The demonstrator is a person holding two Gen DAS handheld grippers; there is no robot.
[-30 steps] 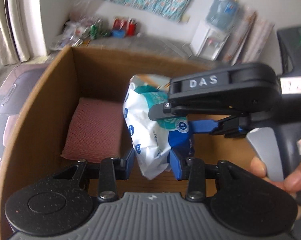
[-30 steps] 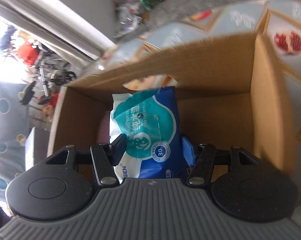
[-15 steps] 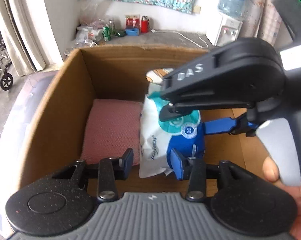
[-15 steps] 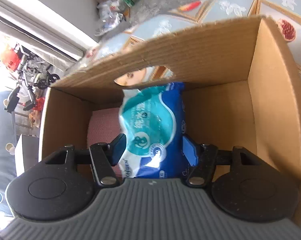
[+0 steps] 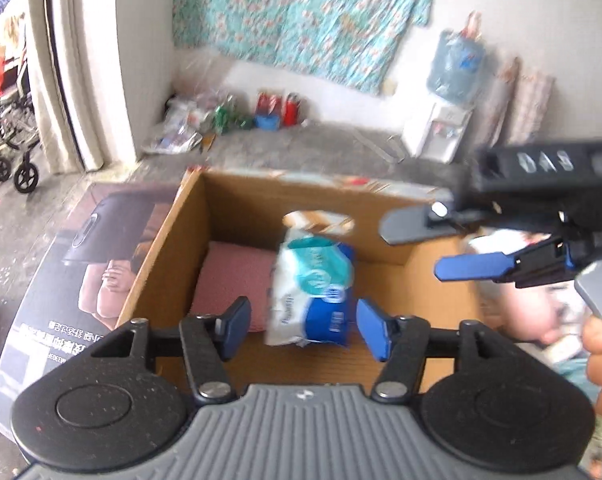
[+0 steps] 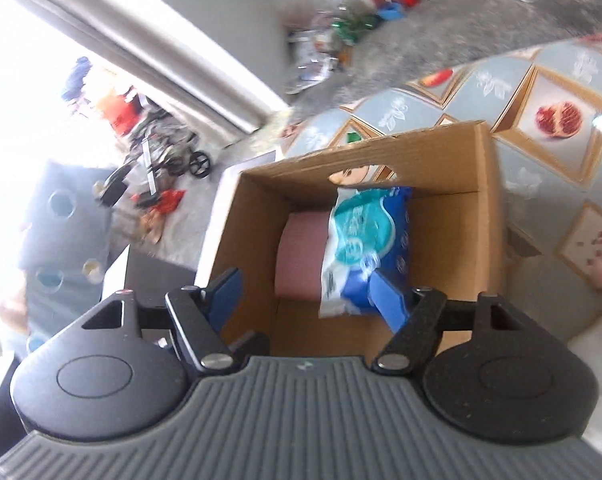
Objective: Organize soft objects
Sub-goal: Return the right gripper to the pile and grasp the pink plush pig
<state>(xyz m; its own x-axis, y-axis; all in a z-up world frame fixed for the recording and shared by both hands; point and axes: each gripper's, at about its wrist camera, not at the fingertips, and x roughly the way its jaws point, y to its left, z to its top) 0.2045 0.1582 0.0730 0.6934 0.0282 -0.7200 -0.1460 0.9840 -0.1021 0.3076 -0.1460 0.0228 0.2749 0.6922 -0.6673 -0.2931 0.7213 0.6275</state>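
Observation:
A blue, teal and white wipes pack (image 5: pixel 311 280) lies inside an open cardboard box (image 5: pixel 165 240), leaning against a folded pink cloth (image 5: pixel 229 276). The pack (image 6: pixel 365 248), cloth (image 6: pixel 301 256) and box (image 6: pixel 489 216) also show in the right wrist view. My left gripper (image 5: pixel 301 328) is open and empty above the box's near edge. My right gripper (image 6: pixel 307 300) is open and empty above the box; it also shows at the right of the left wrist view (image 5: pixel 441 248), held by a hand.
The box stands on a patterned table cover (image 6: pixel 561 168). A printed dark carton (image 5: pixel 73 272) lies left of the box. Bottles and bags (image 5: pixel 229 116) clutter the floor by the far wall, with a water dispenser (image 5: pixel 441 132) at right. A wheelchair (image 5: pixel 5 148) stands at far left.
My right gripper opened and let go of the wipes pack, which now lies in the box beside the pink cloth. Both grippers pulled back up and away from the box.

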